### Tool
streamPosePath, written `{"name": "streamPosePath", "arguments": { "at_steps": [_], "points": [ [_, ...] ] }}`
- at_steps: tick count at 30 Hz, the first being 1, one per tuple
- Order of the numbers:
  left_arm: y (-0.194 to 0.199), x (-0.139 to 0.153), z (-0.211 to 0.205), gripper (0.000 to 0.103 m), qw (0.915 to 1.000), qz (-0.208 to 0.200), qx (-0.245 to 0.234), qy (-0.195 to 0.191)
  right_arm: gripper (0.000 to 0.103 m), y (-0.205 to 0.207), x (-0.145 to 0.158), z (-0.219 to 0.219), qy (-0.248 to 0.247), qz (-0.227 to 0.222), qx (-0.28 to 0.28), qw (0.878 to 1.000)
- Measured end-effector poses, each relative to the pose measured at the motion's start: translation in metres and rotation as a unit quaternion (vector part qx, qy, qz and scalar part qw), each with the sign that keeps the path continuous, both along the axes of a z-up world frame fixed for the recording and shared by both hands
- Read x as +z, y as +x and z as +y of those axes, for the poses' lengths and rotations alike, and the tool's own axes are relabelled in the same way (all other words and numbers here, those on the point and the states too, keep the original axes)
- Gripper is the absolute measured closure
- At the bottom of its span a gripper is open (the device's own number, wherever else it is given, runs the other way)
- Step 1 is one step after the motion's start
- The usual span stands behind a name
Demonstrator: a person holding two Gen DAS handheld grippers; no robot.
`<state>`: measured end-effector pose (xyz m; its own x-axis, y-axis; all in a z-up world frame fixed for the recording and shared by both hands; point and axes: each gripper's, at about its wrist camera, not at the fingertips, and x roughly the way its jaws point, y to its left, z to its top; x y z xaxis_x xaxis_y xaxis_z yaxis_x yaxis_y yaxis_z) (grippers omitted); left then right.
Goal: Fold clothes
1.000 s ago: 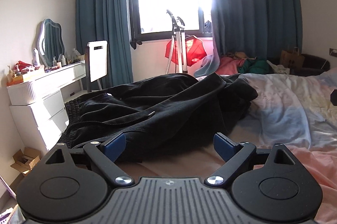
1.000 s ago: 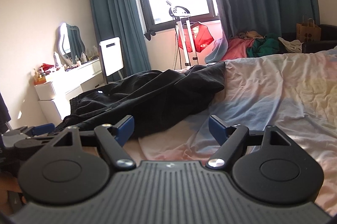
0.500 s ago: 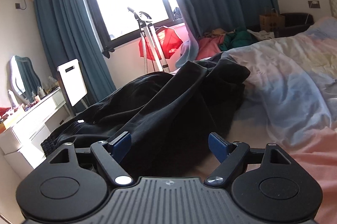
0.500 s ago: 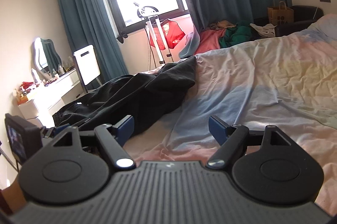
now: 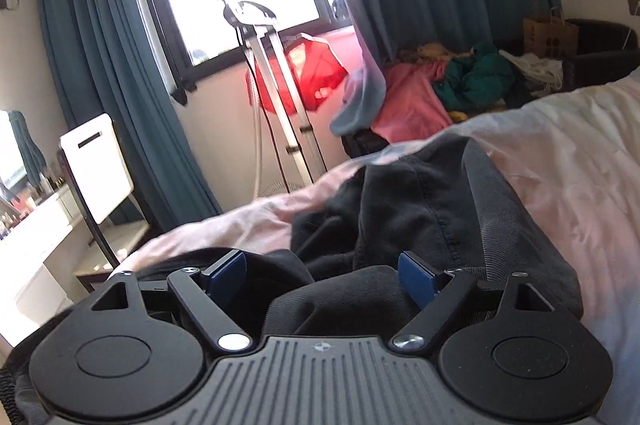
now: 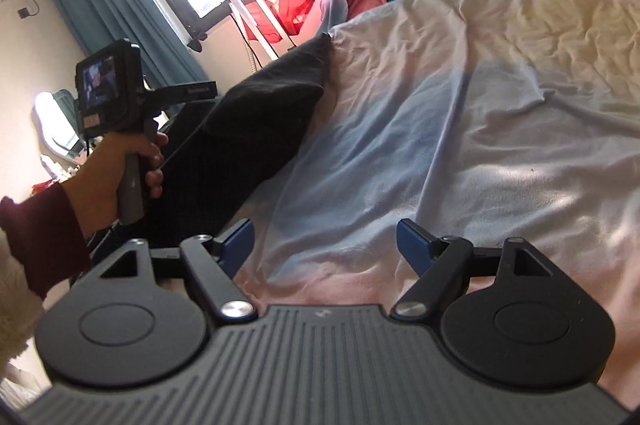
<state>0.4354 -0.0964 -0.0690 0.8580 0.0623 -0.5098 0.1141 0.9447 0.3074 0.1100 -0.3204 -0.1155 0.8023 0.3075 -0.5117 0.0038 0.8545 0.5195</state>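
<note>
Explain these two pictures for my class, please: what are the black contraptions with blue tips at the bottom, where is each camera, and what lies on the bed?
Each picture comes from a camera on a hand-held tool, a two-finger gripper, looking forward along its fingers. There is no robot: a person holds one in each hand. The left view shows the left gripper, its blue-tipped fingers apart, low over a dark garment crumpled on the bed; cloth bulges between the fingers, but nothing is clamped. The right view shows the right gripper, also open and empty, above bare pastel sheet. At its left you see the person's left hand gripping the other tool's handle, and the same dark garment.
</note>
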Motion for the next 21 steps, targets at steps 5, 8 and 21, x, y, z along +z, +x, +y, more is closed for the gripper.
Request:
{"name": "streamPosePath", "arguments": {
  "at_steps": [5, 8, 21],
  "points": [
    [0.036, -0.021, -0.01, 0.036, 0.9978, 0.058, -0.013, -0.027, 0.022, 0.023, -0.016, 0.015, -0.006, -0.009, 0.056, 0.998],
    [0.023, -0.031, -0.022, 0.066, 0.9982, 0.053, -0.026, 0.013, 0.022, 0.029, -0.021, 0.019, -0.017, -0.01, 0.063, 0.998],
    [-0.202, 0.035, 0.01, 0.098, 0.9856, -0.031, -0.145, -0.08, 0.023, -0.007, 0.003, 0.005, -0.037, -0.047, 0.014, 0.998]
  ]
}}
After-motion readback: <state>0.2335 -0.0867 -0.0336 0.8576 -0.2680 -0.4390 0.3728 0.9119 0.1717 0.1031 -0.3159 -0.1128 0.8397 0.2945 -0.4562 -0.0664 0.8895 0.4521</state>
